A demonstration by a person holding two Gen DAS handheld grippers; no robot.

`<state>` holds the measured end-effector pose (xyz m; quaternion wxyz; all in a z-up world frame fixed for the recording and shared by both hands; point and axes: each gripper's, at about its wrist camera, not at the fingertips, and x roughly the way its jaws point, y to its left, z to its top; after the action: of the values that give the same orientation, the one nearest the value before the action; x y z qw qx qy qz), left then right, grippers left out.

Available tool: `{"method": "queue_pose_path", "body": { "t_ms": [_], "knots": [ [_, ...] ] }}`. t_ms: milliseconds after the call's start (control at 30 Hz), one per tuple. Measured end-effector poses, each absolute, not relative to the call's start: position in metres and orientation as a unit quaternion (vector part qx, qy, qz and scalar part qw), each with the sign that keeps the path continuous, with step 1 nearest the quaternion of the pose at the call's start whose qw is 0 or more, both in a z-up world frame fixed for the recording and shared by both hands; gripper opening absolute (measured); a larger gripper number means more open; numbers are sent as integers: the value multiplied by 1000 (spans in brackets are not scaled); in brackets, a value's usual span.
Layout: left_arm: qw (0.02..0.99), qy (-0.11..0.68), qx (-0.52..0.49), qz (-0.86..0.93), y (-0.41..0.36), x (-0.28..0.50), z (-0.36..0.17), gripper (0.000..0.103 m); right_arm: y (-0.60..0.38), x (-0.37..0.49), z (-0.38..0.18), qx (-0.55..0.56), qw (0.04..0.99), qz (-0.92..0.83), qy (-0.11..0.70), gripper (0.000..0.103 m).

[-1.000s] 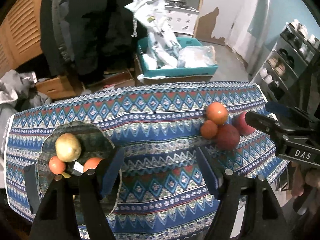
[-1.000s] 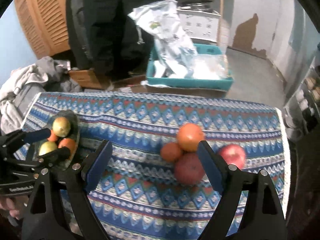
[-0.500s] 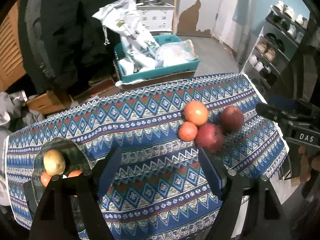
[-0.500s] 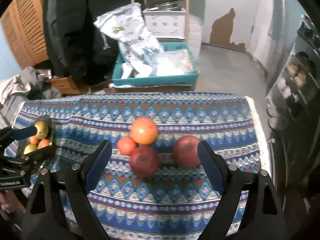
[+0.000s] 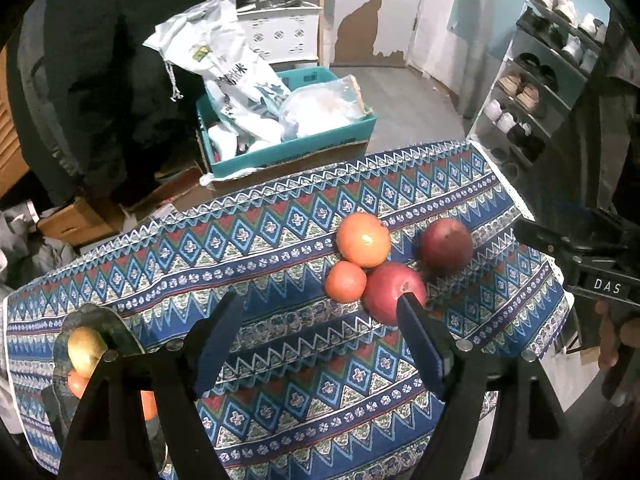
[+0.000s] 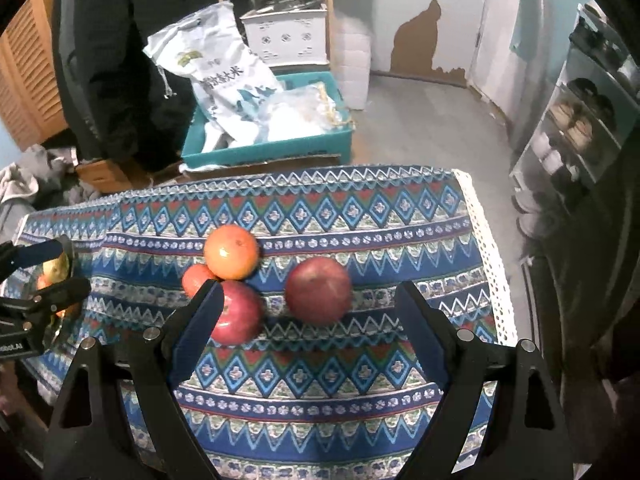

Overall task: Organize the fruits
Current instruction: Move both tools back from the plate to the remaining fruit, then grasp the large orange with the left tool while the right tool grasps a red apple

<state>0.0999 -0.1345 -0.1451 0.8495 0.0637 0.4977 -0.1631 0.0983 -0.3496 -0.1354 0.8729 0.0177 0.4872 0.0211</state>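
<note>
Four loose fruits lie on the patterned tablecloth [image 5: 280, 248]: a large orange [image 5: 363, 239], a small orange [image 5: 345, 281], a red apple [image 5: 394, 293] and a darker red apple [image 5: 446, 246]. They also show in the right wrist view: large orange [image 6: 231, 251], small orange [image 6: 196, 278], red apple [image 6: 236, 312], darker apple [image 6: 318, 294]. A glass plate [image 5: 102, 320] at the left holds a yellow fruit [image 5: 86, 345] and small orange fruits [image 5: 78, 384]. My left gripper [image 5: 320, 316] is open and empty above the cloth. My right gripper [image 6: 308, 304] is open and empty, with the darker apple between its fingers' lines.
Beyond the table stands a teal crate [image 5: 288, 148] with white bags. A shoe rack [image 5: 532, 96] is at the right. Cardboard boxes [image 5: 80, 220] and clothes lie on the floor at the left. The table's right edge [image 6: 488, 248] is near the apples.
Both grippers have moved to the right, toward the loose fruits. The plate has slid to the left edge of both views. Both grippers stay open.
</note>
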Motion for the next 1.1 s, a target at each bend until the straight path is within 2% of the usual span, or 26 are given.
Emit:
{"method": "queue_pose_path", "body": {
  "t_ms": [700,1100],
  "knots": [
    [814,552,50,-174,-160,144,-206,80,-344,143,-229,-26,818,44,573,86],
    [797,578,23,-175,-162,164,-232,80,-348,162,-264,-8,811,34,585,86]
  ]
}}
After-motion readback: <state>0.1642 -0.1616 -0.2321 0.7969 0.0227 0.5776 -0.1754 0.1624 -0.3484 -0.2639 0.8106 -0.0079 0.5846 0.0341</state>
